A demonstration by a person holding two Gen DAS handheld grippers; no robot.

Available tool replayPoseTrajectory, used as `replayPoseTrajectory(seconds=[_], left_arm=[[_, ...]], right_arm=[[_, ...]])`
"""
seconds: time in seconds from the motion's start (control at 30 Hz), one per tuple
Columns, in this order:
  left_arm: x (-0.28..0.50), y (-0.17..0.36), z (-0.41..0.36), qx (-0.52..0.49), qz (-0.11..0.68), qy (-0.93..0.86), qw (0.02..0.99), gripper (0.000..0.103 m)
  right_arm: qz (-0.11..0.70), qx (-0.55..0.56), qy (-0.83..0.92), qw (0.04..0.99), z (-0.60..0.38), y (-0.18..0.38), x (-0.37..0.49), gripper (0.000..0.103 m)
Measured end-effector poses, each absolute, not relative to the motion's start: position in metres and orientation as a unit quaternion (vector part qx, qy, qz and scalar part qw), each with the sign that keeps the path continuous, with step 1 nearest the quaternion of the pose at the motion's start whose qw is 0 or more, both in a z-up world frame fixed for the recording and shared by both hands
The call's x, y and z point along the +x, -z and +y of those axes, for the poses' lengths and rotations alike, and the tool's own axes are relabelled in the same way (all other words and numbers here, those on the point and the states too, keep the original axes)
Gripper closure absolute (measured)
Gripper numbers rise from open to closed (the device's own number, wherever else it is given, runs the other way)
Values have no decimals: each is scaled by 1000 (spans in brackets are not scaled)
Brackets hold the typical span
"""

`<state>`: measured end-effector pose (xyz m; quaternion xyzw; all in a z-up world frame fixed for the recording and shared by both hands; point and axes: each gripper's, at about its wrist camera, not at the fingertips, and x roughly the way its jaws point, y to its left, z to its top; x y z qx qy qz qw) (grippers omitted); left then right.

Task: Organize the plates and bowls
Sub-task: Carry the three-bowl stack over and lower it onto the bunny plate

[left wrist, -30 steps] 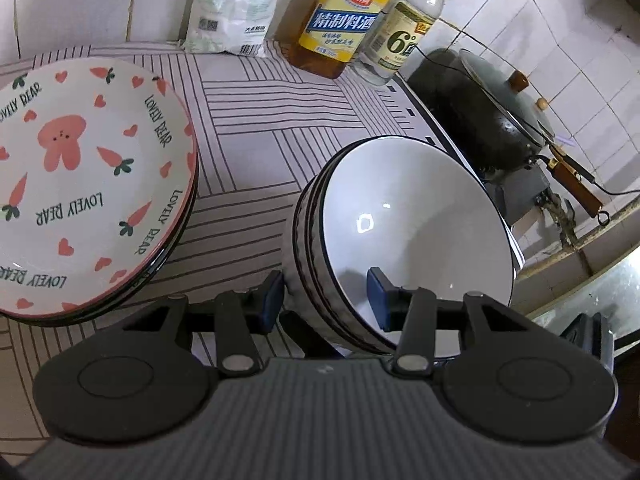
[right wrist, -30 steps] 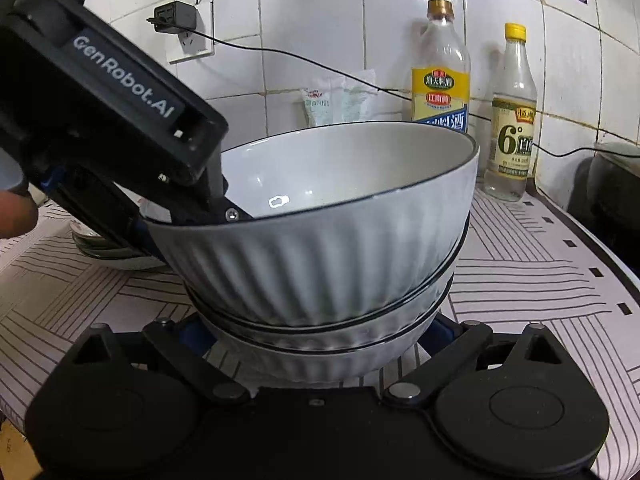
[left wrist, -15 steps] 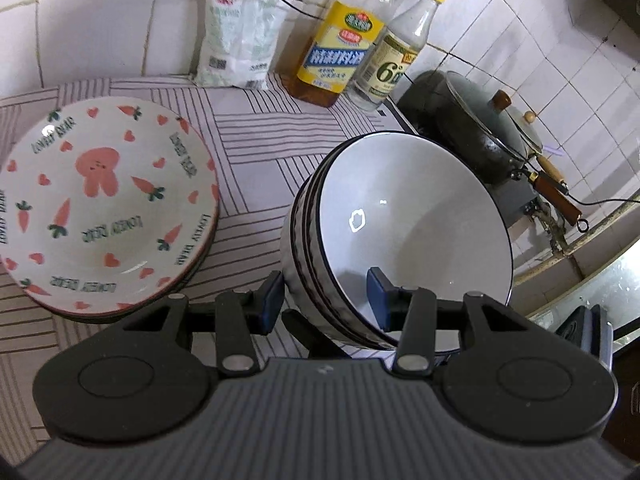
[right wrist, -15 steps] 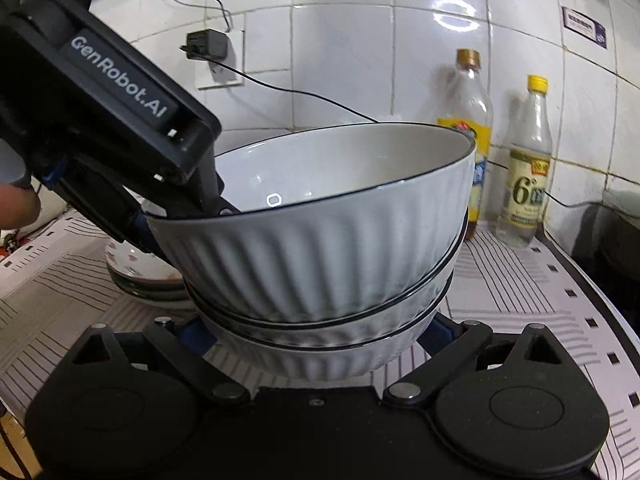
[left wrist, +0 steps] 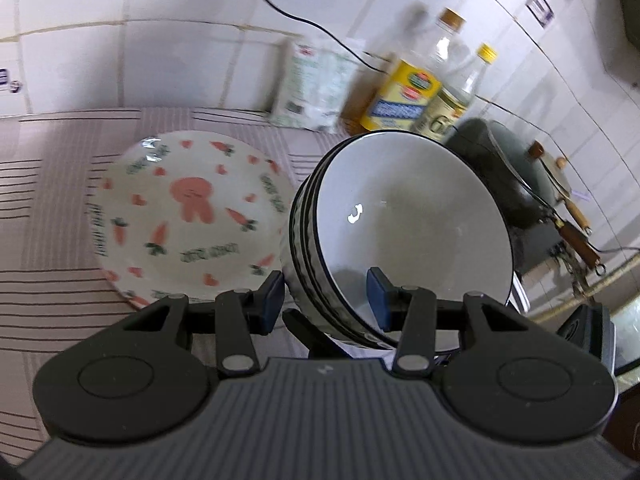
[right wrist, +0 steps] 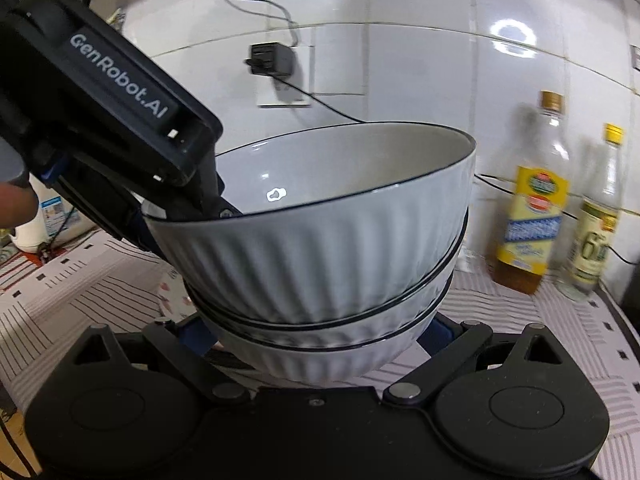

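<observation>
Together, both our grippers carry a nested stack of white ribbed bowls [right wrist: 332,264] with thin dark rims. Our left gripper [left wrist: 326,296] pinches the near wall of the stack, one blue pad [left wrist: 378,294] inside the top bowl and the other outside the ribbed wall, so it is clamped on the stack. Our right gripper [right wrist: 320,330] cups the lowest bowl from below, a finger at each side of the base; the pads are mostly hidden behind the bowls, so the grip looks closed on them, though we cannot see the contact itself. In the right wrist view the stack appears clear of the striped countertop [right wrist: 60,304].

Beside the stack, toward the left of the countertop, lies a pile of plates [left wrist: 188,216] printed with a pink rabbit, carrots and hearts. Along the back edge, against the tiled wall [left wrist: 160,64], stand a white packet [left wrist: 312,88], a yellow-labelled bottle [left wrist: 408,96] and a clear yellow-capped bottle [left wrist: 460,96]. At the right edge sits a dark wok [left wrist: 516,176] with wooden knobs. A black plug [right wrist: 272,60] sits in the wall socket.
</observation>
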<state>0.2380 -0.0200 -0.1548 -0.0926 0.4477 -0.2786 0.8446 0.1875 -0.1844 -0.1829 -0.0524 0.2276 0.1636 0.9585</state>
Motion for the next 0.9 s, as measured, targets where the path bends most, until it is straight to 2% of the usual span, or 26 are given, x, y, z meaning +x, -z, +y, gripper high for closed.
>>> replayPoseTrajectory(seconds=[0.37, 0.9], left_arm=[[266, 165, 14, -80, 452, 222, 860, 60], [311, 199, 31, -91, 480, 191, 851, 60]], right_arm=[[229, -51, -219, 947, -150, 203, 231, 3], [282, -56, -218, 932, -116, 226, 273, 3]])
